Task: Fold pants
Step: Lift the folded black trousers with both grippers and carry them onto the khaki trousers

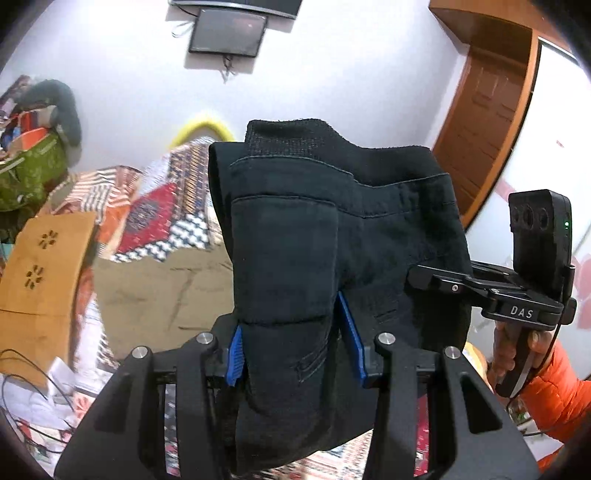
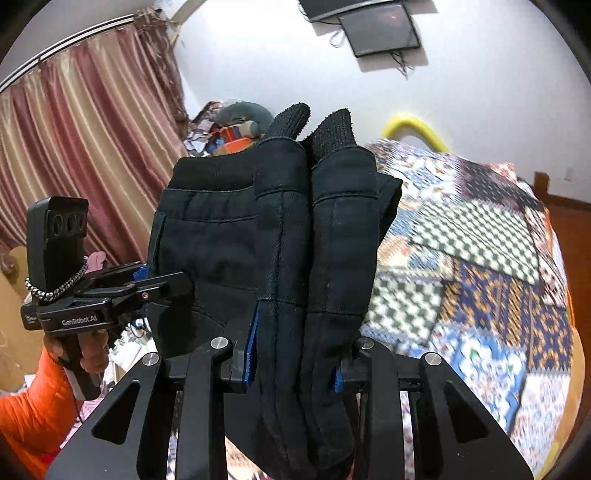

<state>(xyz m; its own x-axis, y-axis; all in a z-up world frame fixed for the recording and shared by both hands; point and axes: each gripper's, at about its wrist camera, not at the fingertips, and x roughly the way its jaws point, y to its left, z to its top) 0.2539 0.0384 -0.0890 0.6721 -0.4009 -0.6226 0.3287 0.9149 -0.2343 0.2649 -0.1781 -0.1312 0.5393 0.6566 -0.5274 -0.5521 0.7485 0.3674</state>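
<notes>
Black pants (image 1: 332, 221) hang in the air as a folded bundle, held up between both grippers. In the left wrist view my left gripper (image 1: 293, 347) is shut on a thick fold of them, blue pads pressing either side. My right gripper (image 1: 437, 282) reaches in from the right, its tips buried in the cloth's edge. In the right wrist view the pants (image 2: 258, 229) show two rolled folds with ribbed cuffs on top, and my right gripper (image 2: 295, 365) is shut on the bundle. My left gripper (image 2: 171, 282) grips the pants' left edge there.
Below lies a bed with a patchwork quilt (image 2: 480, 258). A khaki garment (image 1: 159, 295) and a cardboard box (image 1: 40, 273) sit on it. A wooden door (image 1: 480, 122), a wall screen (image 1: 227, 33) and striped curtains (image 2: 92, 129) surround the bed. Orange sleeves (image 1: 554, 398) hold the handles.
</notes>
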